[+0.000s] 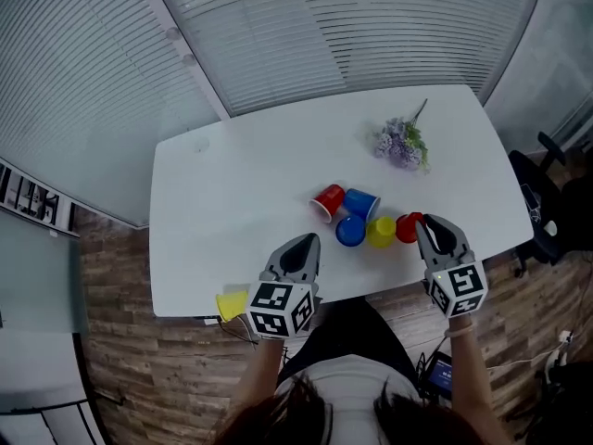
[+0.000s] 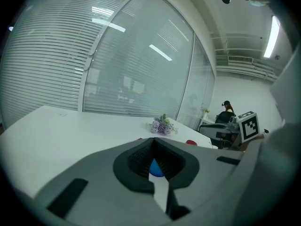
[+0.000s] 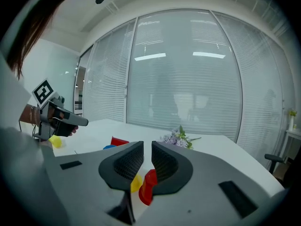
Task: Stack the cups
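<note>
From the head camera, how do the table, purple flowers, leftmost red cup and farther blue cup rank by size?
1. table
2. purple flowers
3. leftmost red cup and farther blue cup: they look about alike, so I won't rank them.

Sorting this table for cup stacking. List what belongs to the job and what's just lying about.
Job: red plastic cup on its side; blue plastic cup beside it; nearer row: blue plastic cup, yellow plastic cup, red plastic cup; separate yellow plastic cup at left.
Lying about: bunch of purple flowers; black office chair.
</note>
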{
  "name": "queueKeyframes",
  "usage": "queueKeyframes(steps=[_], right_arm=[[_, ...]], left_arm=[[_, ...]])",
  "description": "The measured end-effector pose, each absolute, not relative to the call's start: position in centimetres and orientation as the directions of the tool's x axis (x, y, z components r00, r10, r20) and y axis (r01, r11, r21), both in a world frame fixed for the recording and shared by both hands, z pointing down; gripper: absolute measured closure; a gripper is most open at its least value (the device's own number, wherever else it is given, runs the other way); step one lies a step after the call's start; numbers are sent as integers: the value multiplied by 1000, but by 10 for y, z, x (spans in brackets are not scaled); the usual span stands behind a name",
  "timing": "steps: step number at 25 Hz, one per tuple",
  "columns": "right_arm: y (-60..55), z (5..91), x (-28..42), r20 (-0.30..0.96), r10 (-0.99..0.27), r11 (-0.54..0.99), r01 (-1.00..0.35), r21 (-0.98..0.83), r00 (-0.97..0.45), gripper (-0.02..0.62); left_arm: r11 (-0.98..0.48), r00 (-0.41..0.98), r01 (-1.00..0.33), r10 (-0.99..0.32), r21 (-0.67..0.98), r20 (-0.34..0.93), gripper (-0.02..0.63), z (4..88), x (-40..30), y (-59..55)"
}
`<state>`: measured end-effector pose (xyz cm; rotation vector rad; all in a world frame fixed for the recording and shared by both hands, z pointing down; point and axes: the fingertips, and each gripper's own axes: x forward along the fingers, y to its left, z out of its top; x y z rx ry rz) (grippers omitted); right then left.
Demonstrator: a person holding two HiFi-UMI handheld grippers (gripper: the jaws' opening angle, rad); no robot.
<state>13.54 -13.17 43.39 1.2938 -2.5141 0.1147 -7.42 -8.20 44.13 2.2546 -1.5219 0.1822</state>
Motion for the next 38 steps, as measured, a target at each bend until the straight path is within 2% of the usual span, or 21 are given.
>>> queueKeyframes(steps=[13, 21, 26, 31, 38], right_arm=[[-165, 418, 62, 483, -562, 796, -597, 97, -671, 523], [-186, 434, 38, 615, -422, 875, -476, 85, -666, 541], [-193, 451, 22, 687, -317, 917, -397, 45, -654, 502], [-198, 478, 16, 793, -179, 947, -320, -21, -583, 468], [-206, 504, -2, 864, -6, 945, -284, -160, -504, 415]], left_arm=[[-244, 329, -932, -882, 269, 337, 589, 436, -104, -102], [-199, 299, -934, -888, 296, 348, 589, 445, -118, -115], [-180, 287, -935, -888, 305, 359, 589, 450, -125, -123], [-165, 279, -936, -885, 311, 372, 589, 455, -131, -129], [-139, 270, -934, -878, 330, 395, 589, 467, -142, -138]])
